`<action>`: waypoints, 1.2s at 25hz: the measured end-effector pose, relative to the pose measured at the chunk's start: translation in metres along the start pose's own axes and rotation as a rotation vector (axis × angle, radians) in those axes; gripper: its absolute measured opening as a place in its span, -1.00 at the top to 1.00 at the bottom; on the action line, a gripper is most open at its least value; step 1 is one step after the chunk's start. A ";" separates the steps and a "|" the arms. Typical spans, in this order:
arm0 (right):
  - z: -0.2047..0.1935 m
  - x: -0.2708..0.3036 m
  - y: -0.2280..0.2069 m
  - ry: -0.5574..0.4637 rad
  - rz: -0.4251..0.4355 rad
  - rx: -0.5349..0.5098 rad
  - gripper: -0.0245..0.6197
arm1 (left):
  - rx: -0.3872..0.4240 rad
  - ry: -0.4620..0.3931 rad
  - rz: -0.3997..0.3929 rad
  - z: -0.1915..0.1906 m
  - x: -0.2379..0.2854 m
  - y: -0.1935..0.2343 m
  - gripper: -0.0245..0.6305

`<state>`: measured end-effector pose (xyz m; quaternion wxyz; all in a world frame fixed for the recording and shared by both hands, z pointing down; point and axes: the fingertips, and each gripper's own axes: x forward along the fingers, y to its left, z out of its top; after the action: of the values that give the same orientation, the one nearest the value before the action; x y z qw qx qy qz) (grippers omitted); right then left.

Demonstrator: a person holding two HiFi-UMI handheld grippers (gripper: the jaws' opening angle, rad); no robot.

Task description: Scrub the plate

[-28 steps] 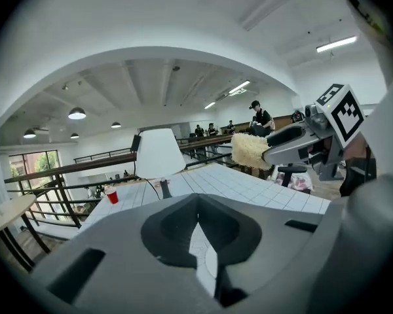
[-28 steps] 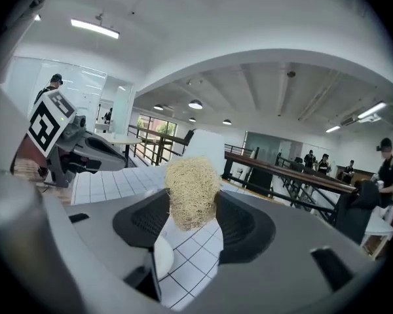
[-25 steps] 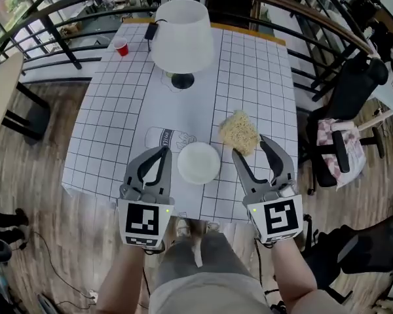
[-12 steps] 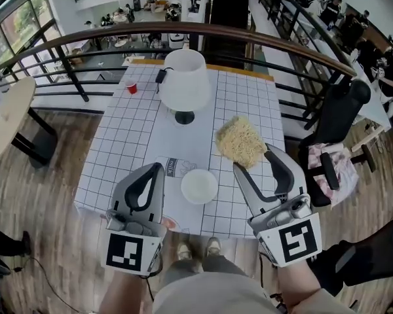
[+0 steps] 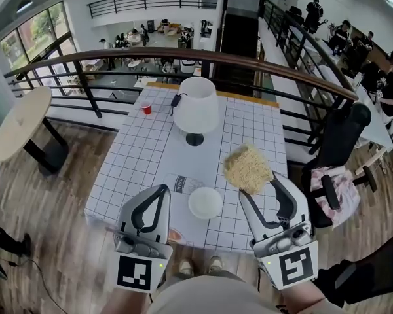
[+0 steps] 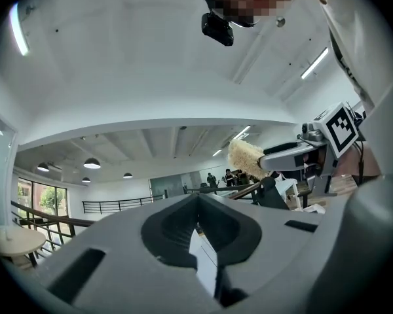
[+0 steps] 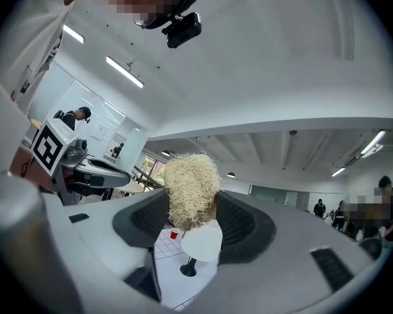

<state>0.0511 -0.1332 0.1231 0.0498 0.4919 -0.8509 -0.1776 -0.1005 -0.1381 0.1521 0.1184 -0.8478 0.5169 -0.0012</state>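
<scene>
A small white plate (image 5: 205, 203) sits near the front edge of the grid-patterned table (image 5: 144, 156), between my two grippers. My right gripper (image 5: 257, 185) is shut on a yellowish fibrous scrubber (image 5: 247, 169) and is raised above the table, to the right of the plate. In the right gripper view the scrubber (image 7: 191, 188) stands up between the jaws. My left gripper (image 5: 162, 191) is held up to the left of the plate, shut with nothing in it. In the left gripper view its jaws meet at the tips (image 6: 198, 198), and the scrubber (image 6: 243, 159) shows beyond them.
A white table lamp (image 5: 196, 106) stands mid-table and a red cup (image 5: 146, 109) at the far left corner. A printed can-like thing (image 5: 181, 184) lies behind the plate. A black chair (image 5: 337, 142) is to the right, a railing (image 5: 183, 56) behind, a round table (image 5: 23, 120) to the left.
Both grippers have risen away from the table, and the table looks smaller. The scrubber has come up with the right gripper. The plate has not moved.
</scene>
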 end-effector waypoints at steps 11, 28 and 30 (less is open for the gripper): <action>-0.017 -0.016 0.024 0.018 0.039 0.042 0.23 | 0.036 0.058 -0.007 -0.012 -0.024 -0.014 0.88; -0.015 0.001 0.037 0.015 0.084 0.027 0.23 | 0.055 0.048 0.005 -0.012 -0.019 -0.006 0.88; -0.018 0.005 0.038 0.025 0.087 0.026 0.23 | 0.053 0.053 0.006 -0.014 -0.017 -0.004 0.88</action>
<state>0.0219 -0.1248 0.1528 0.0616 0.4574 -0.8729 -0.1580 -0.1071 -0.1242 0.1683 0.1270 -0.8425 0.5222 -0.0370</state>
